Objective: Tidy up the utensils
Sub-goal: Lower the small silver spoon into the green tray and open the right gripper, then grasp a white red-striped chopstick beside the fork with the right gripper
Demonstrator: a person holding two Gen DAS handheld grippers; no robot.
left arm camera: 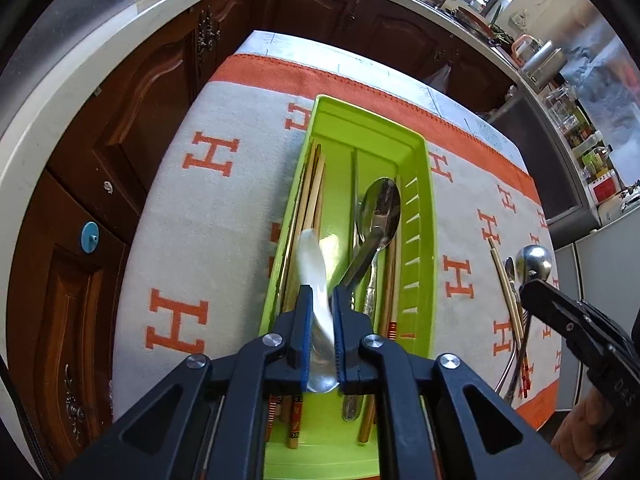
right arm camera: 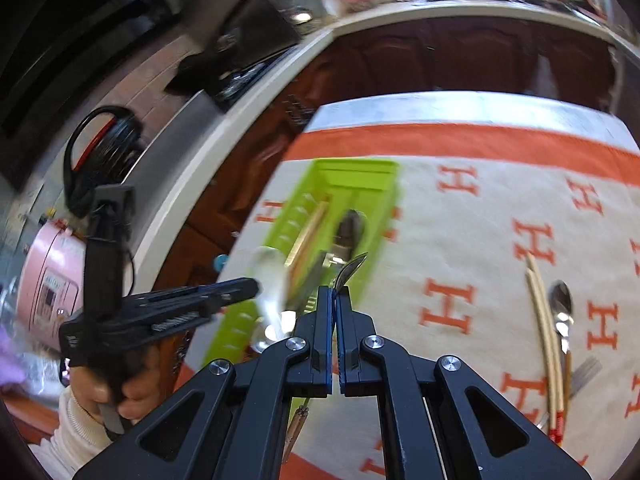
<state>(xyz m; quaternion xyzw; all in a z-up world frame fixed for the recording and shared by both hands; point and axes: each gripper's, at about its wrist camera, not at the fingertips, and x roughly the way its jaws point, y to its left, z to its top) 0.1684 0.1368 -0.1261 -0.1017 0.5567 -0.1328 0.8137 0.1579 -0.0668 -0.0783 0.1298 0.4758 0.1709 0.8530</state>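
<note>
Utensils (left arm camera: 372, 300) lay partly in a green tray (left arm camera: 424, 208) and partly loose on the cloth (left arm camera: 224, 240), a grey one with orange H letters and an orange border. Brown cabinets (left arm camera: 120, 120) stood past the cloth's left edge.

The tray sat lengthwise on the middle of the cloth. Its left slot held wooden chopsticks (left arm camera: 312, 200). The next slot held a big steel spoon (left arm camera: 380, 208), bowl up and leaning across other handles, with more chopsticks just beside it on the right.

The left gripper (left arm camera: 320, 292) hung over the near end of the tray, between the two slots. Its blue pads were clenched on a pale spoon (left arm camera: 310, 256), which was blurred and stood up out of the jaws.

Right of the tray, well apart from it, a loose pair of chopsticks (right arm camera: 542, 320) lay on the cloth. A small spoon (right arm camera: 562, 308) lay just beside them, and a fork (right arm camera: 586, 372) lay near their painted ends.

The right gripper (right arm camera: 334, 292) was above the cloth near that loose lot. Its pads were closed on a thin spoon (right arm camera: 350, 270), whose bowl stuck out past the fingertips.
</note>
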